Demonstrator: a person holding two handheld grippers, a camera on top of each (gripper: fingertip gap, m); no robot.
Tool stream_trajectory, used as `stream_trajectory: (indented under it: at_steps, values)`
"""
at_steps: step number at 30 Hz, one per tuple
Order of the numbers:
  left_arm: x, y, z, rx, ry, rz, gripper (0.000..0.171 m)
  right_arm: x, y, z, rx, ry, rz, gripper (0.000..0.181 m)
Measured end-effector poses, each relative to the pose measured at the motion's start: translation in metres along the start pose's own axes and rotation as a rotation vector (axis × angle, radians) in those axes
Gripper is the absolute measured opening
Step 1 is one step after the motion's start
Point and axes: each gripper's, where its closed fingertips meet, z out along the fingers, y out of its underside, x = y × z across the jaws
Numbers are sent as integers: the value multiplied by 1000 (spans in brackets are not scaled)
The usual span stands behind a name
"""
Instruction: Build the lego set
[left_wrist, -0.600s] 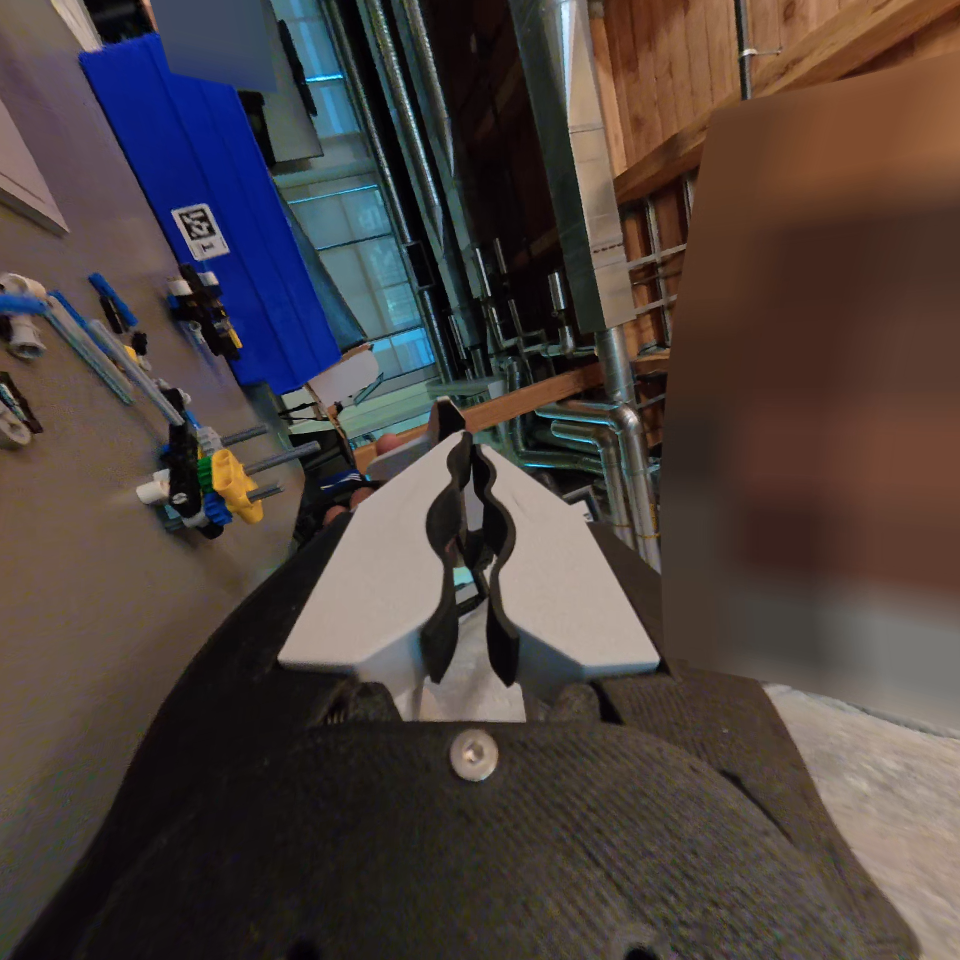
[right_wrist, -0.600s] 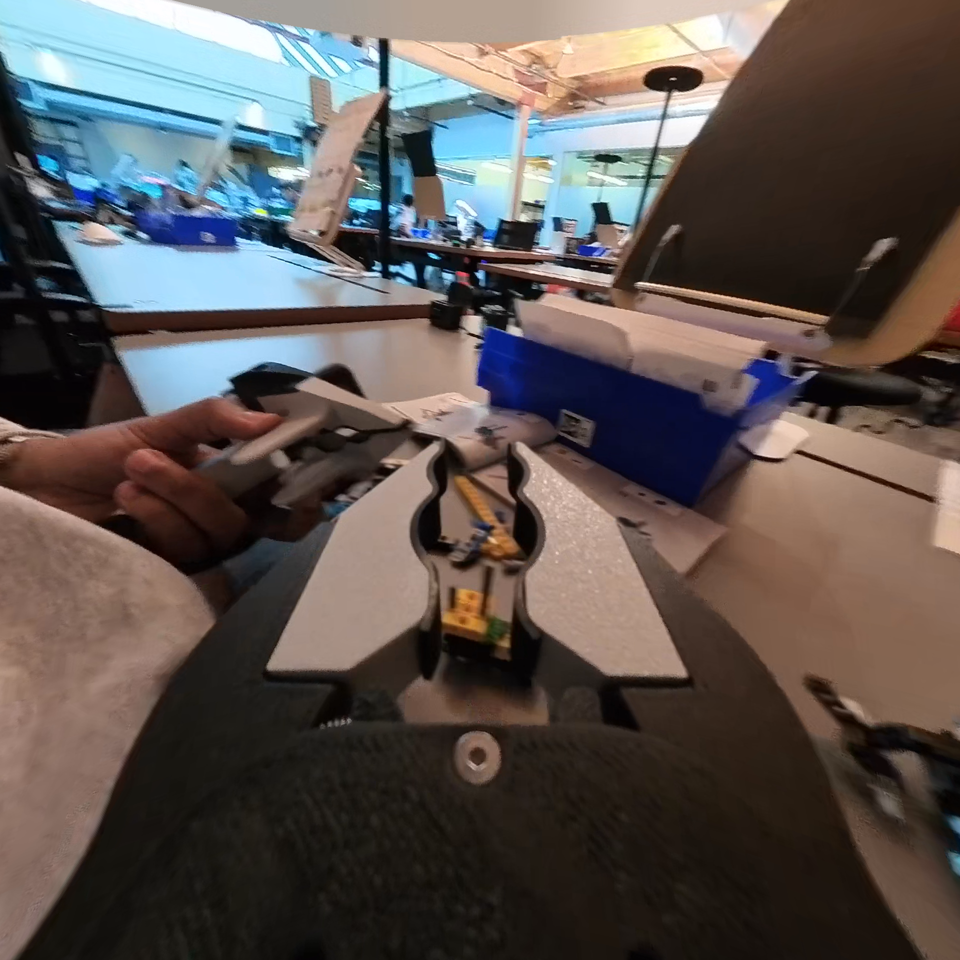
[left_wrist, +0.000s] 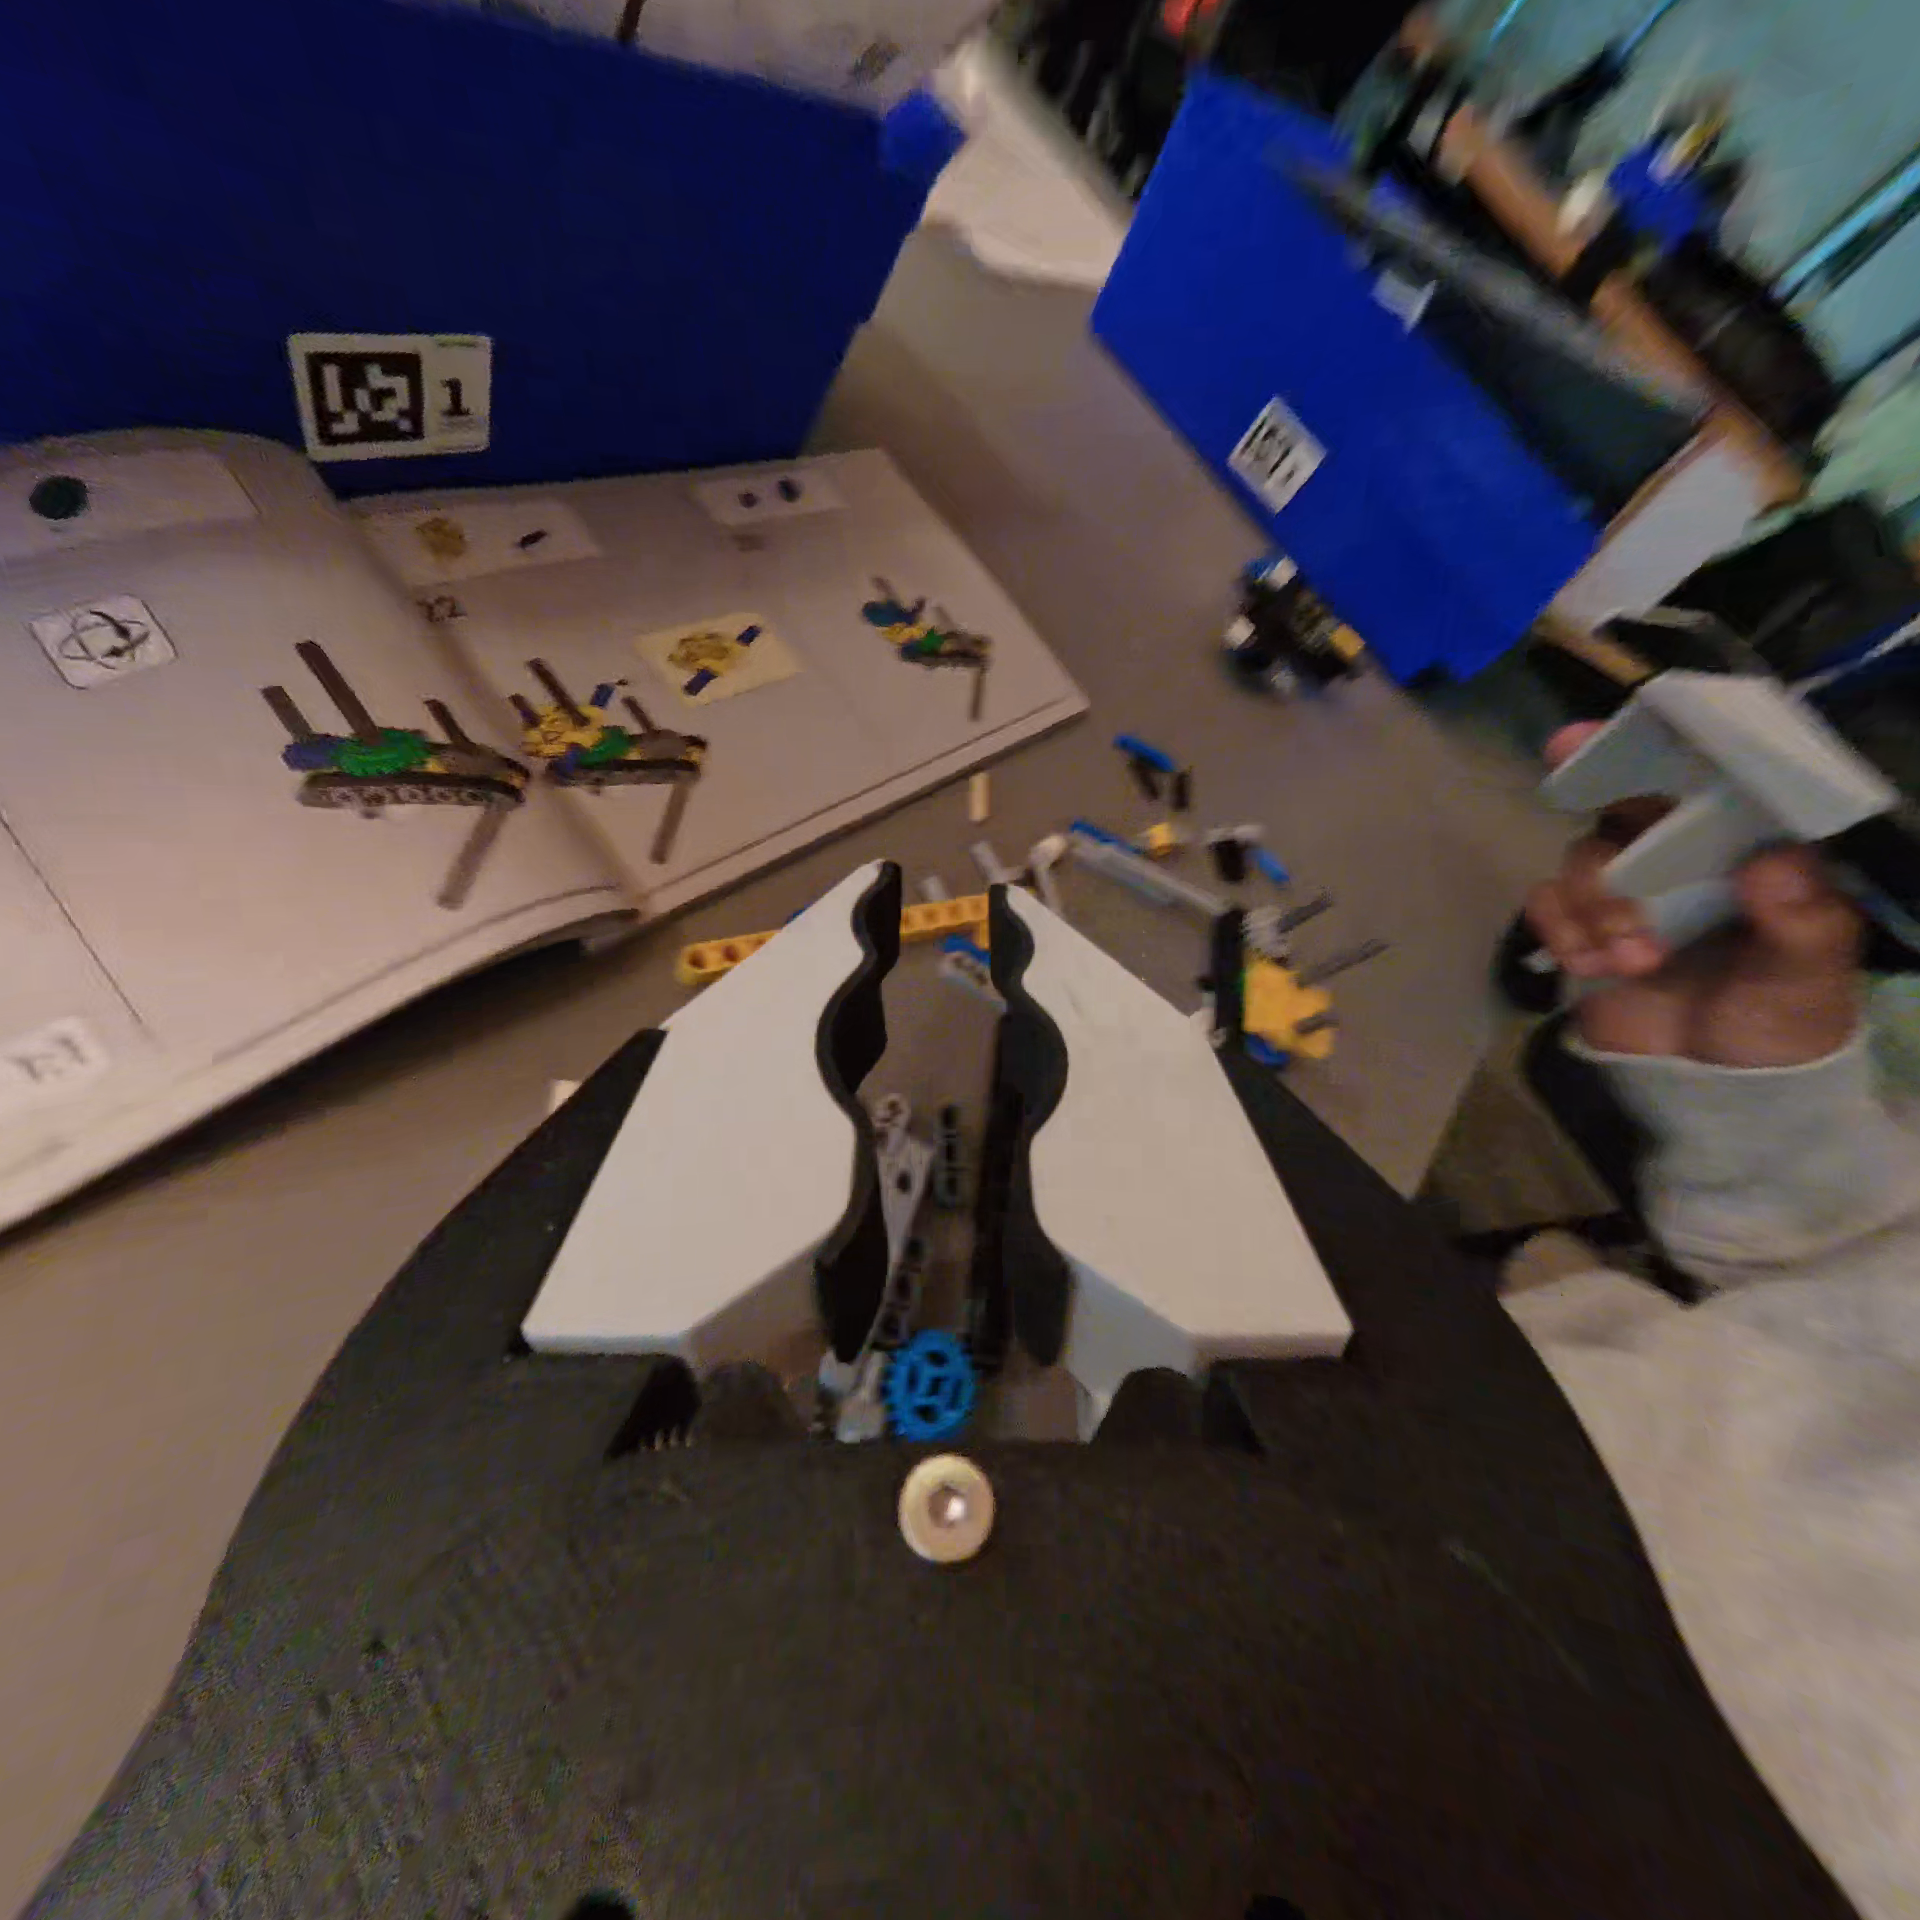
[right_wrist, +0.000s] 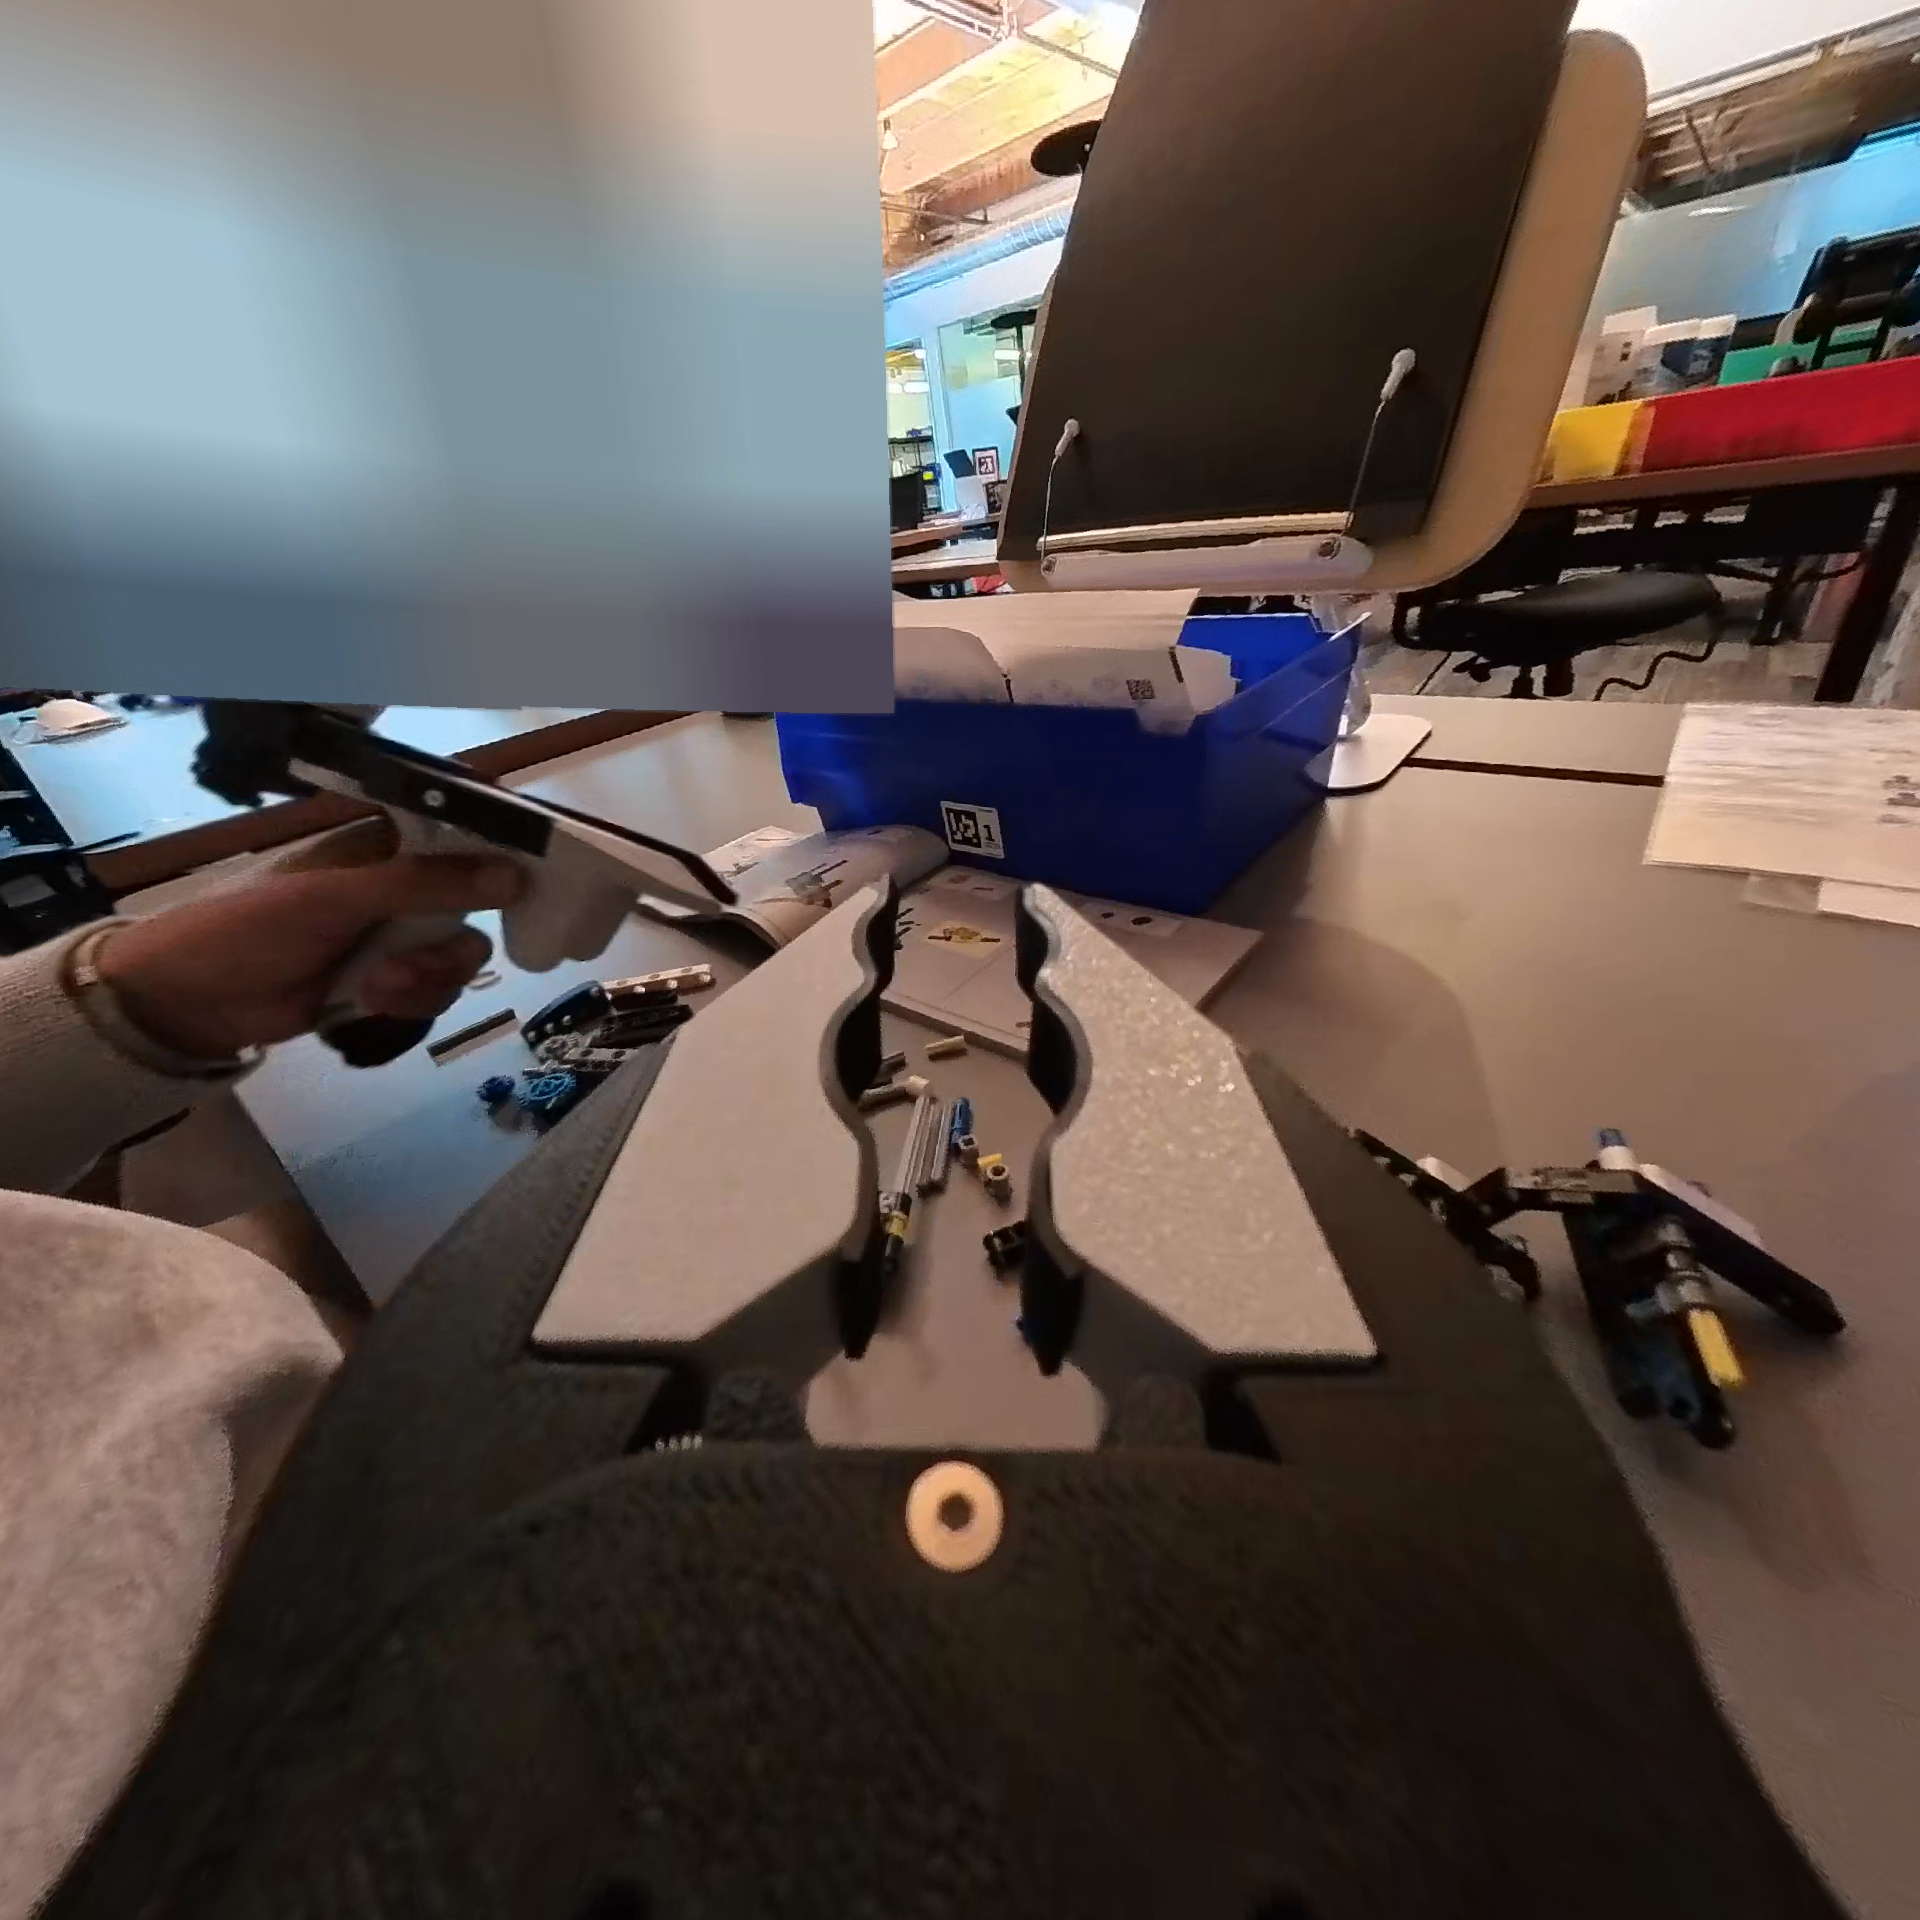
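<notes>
The left gripper hangs over the table with its jaws spread a little and nothing pinched. Seen through the gap, down toward six o'clock in its own view, lie a blue gear and a few grey and black beams; whether they sit on the table beneath or touch the pads is hard to tell. A yellow beam lies crosswise just past the fingertips at twelve o'clock. The open instruction booklet is at ten o'clock, against a blue bin.

The right gripper is also parted and empty. Between its fingers lies a cluster of slim axles, long axes running roughly twelve to six, in line with the fingers. A partly built black assembly sits at three o'clock, well apart.

The loose axles lie nearest the right gripper, so I judge that gripper is better placed to pick one; a straight descent along its present heading would probably straddle them lengthwise.
</notes>
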Motion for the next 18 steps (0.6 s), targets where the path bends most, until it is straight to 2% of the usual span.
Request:
stream_trajectory:
  at_steps: [3, 6, 11, 18]
  values:
    - [-14, 8, 17, -142, -44, 112, 14, 0, 0, 0, 4, -6, 19, 21]
    - [-29, 8, 31, -239, -85, 216, 5, 1, 0, -1, 8, -14, 44, 21]
    - [-39, 24, 41, -434, -77, 300, 2, 3, 1, -1, 11, -18, 71, 20]
    - [-36, 32, 40, -503, -34, 302, 10, 9, 8, 1, 1, -25, 139, 20]
